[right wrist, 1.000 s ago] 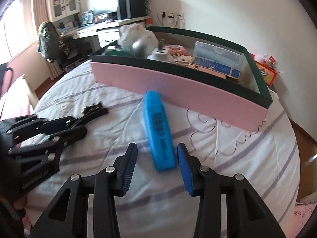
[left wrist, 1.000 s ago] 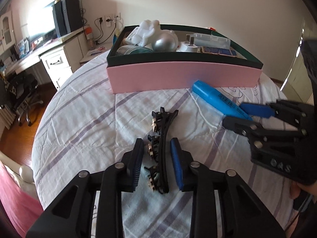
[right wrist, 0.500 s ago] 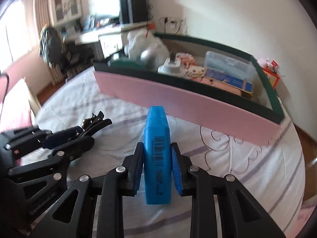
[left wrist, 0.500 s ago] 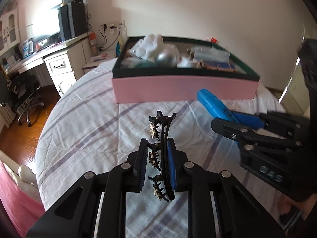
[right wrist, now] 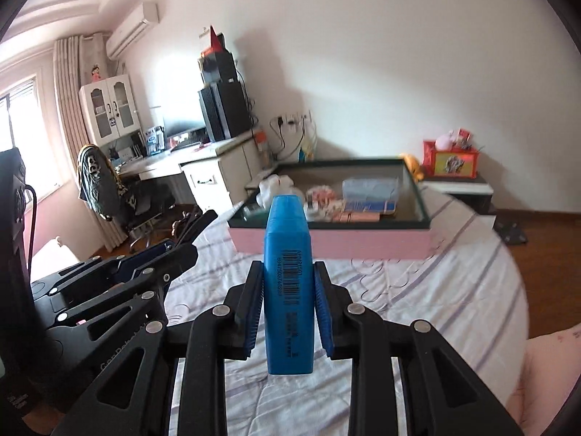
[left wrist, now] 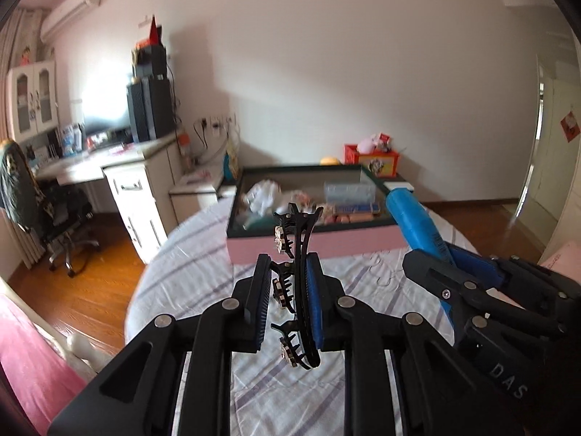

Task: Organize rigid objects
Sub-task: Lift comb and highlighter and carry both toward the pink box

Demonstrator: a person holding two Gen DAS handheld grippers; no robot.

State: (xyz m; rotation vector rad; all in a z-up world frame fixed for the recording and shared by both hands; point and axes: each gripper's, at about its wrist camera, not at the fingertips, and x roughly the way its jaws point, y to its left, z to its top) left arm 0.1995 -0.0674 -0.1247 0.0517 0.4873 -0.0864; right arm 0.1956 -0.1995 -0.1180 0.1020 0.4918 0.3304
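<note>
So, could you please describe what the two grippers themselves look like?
Both are alike: the left gripper and the right gripper have matte black linkage arms with silver rivets and two black fingers faced with ribbed blue pads. The right one's body carries white lettering, seen from the left wrist.

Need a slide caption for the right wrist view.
Right hand-held gripper shut on a blue case, held above the bed, facing the pink box.
</note>
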